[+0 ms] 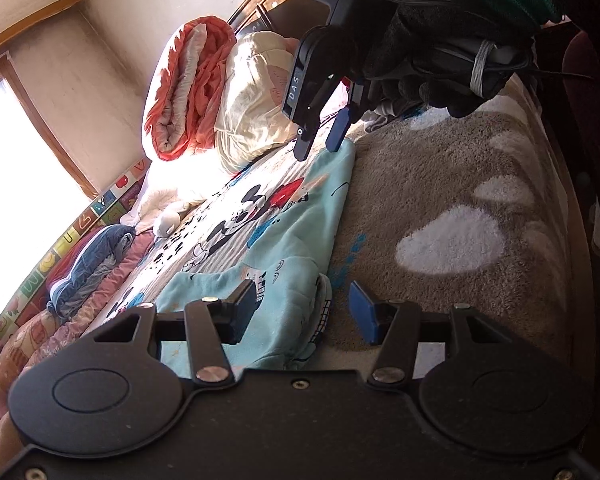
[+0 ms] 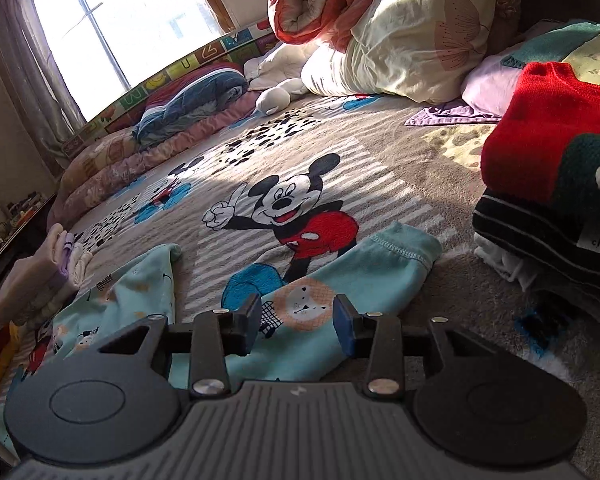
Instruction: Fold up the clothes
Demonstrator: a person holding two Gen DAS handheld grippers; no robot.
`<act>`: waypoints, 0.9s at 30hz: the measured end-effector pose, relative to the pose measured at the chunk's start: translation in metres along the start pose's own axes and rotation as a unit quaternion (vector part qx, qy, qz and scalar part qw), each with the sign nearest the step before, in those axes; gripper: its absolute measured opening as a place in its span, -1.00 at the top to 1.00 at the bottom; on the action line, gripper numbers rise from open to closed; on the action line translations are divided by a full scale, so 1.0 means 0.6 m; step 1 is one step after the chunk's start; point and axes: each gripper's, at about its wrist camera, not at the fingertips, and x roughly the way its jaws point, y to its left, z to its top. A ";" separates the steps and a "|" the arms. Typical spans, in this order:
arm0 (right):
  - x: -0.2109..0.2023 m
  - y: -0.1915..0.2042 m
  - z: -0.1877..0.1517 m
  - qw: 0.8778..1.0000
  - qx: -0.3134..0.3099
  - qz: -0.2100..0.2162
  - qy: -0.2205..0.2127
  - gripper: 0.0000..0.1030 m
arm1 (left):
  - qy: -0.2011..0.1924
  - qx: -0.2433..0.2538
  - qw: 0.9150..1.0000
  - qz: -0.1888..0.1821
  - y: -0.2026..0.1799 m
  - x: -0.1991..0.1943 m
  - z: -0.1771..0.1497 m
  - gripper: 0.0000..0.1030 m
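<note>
The cartoon-print blanket (image 2: 380, 152) is carrying the light-blue garment (image 1: 288, 240), which is lying spread flat. The left gripper (image 1: 306, 308) is hovering with jaws wide apart over the garment's near edge. The right gripper (image 2: 296, 322) is likewise standing wide apart, over a pant leg (image 2: 364, 272), clamping nothing.

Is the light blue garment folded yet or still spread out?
Spread: the light blue garment lies flat on the blanket, both legs apart; both grippers open.

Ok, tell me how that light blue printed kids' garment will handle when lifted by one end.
The light blue garment is probably floppy: it lies flat and creased on the blanket. It is likely light, being thin stitched knit. The unheld part should droop and drag on the plush pile.
</note>
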 end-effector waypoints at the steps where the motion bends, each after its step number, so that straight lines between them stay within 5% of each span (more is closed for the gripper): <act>1: 0.001 0.004 -0.012 1.000 0.000 0.011 0.002 0.21 | 0.003 0.015 1.000 0.008 -0.010 0.006 0.005 -0.03; 8: 0.005 0.032 -0.093 0.996 0.000 0.085 0.020 0.20 | 0.045 0.087 0.992 0.078 -0.034 0.044 0.029 -0.03; 13: 0.005 0.015 -0.092 0.995 0.012 0.098 0.000 0.20 | 0.073 0.138 0.982 0.110 -0.050 0.067 0.047 -0.03; 17: -0.008 0.026 -0.077 0.989 -0.018 0.144 -0.031 0.20 | 0.093 0.201 0.970 0.103 -0.080 0.088 0.058 -0.03; 23: 0.022 0.006 -0.083 0.986 -0.011 0.164 0.019 0.20 | 0.141 0.281 0.946 0.079 -0.098 0.123 0.070 -0.01; 27: 0.039 -0.015 -0.091 0.984 0.003 0.167 0.055 0.36 | 0.177 0.320 0.929 0.066 -0.090 0.144 0.060 0.32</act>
